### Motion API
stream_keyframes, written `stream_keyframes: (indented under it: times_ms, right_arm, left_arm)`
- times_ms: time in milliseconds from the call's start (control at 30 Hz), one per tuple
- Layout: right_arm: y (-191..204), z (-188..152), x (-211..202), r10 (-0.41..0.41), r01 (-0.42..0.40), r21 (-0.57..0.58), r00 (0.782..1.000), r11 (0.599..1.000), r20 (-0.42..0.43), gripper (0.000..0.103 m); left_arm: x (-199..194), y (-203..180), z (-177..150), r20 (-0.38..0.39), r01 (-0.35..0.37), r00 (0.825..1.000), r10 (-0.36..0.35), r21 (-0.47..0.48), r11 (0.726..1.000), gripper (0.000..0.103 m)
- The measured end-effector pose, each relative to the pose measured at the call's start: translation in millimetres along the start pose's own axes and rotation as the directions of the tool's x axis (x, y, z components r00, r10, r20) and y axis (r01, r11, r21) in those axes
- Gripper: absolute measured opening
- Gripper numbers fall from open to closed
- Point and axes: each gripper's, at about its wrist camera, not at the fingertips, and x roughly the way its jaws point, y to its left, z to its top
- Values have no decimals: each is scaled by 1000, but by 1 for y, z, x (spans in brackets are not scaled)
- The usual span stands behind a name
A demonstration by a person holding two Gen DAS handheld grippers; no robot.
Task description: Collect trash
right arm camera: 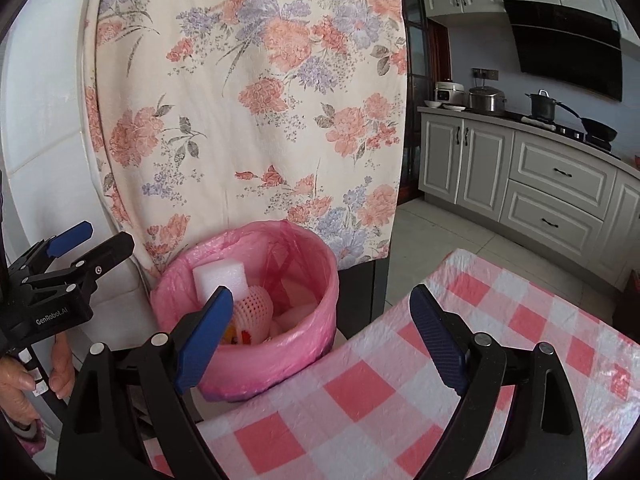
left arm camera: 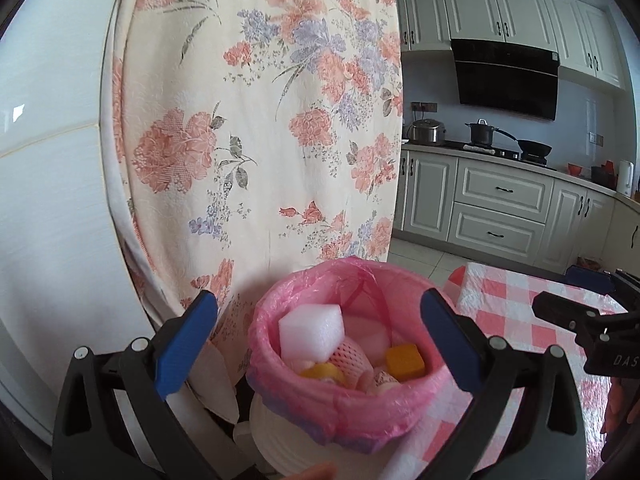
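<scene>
A small white bin [left arm camera: 296,444] lined with a pink plastic bag [left arm camera: 280,376] [right arm camera: 304,344] stands beside the table. Inside lie a white foam block [left arm camera: 312,330] [right arm camera: 218,278], a pink foam fruit net [left arm camera: 350,358] [right arm camera: 254,312], orange pieces [left arm camera: 404,362] and other scraps. My left gripper [left arm camera: 320,340] hovers open just above and in front of the bin, with nothing between its blue pads [left arm camera: 188,344]. My right gripper [right arm camera: 320,332] is open too, empty, over the table's near corner, right of the bin. Each gripper shows at the edge of the other's view.
A table under a pink-and-white checked cloth [right arm camera: 360,392] lies to the right. A floral cloth [left arm camera: 260,120] hangs right behind the bin, against a white wall [left arm camera: 48,200]. Kitchen cabinets [left arm camera: 500,208], a stove with pots [left arm camera: 484,132] and tiled floor [right arm camera: 448,232] lie beyond. A hand [right arm camera: 24,380] grips the left tool.
</scene>
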Motion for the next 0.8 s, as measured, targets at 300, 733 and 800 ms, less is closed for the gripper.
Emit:
stream_keyframes:
  times_ms: [300,733,800]
  right_arm:
    - [11,-27,-47,-39,38,30,999,999,19,85]
    - [33,-60,-100,-102,98,49,992,994,69,85]
    - [36,-65,-108,-107,103,54,991,993,79,85]
  left_arm:
    - [-40,-8,-19,-34,40,999,-40,8,999,98]
    - [-86,-9,-45,-39,44,998,-42,55,998,98]
    - [-90,-8,-50,-48,48,998,-45,53,997,98]
